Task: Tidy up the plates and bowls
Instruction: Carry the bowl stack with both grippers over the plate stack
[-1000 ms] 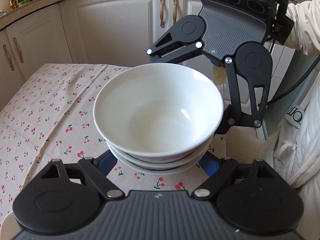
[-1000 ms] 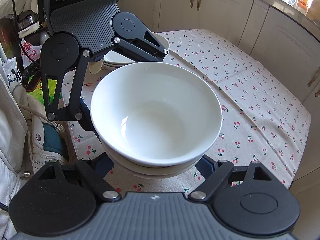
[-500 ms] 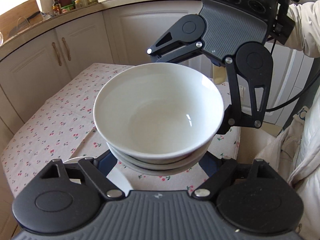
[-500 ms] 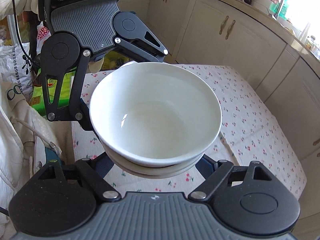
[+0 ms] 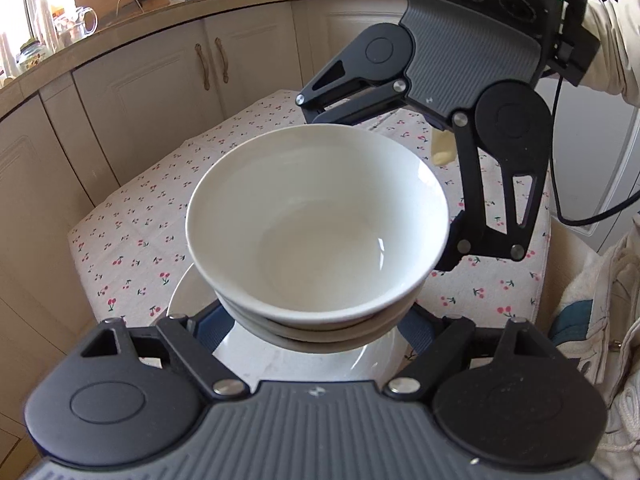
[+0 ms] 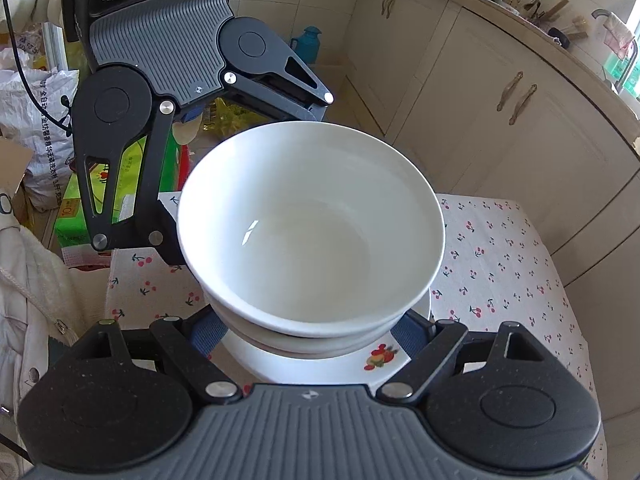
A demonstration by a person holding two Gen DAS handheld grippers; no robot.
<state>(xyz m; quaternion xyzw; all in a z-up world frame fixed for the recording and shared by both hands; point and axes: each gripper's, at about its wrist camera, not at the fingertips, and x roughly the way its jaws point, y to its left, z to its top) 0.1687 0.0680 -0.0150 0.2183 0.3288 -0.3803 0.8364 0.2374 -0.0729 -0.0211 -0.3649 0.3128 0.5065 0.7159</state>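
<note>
I am holding a stack of white bowls (image 5: pixel 316 224) in the air between both grippers. My left gripper (image 5: pixel 316 320) is clamping the stack's lower bowls from one side, jaws about half open around them. My right gripper (image 6: pixel 316 332) is gripping the opposite side the same way. The stack is hanging just above a white plate (image 6: pixel 380 364) lying on the cherry-print tablecloth (image 5: pixel 132 240), with cabinets (image 6: pixel 500 120) behind.

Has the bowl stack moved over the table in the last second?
Yes. The bowl stack, held by both grippers, has travelled across the cherry tablecloth and now hangs over a white plate near the table's end.
</note>
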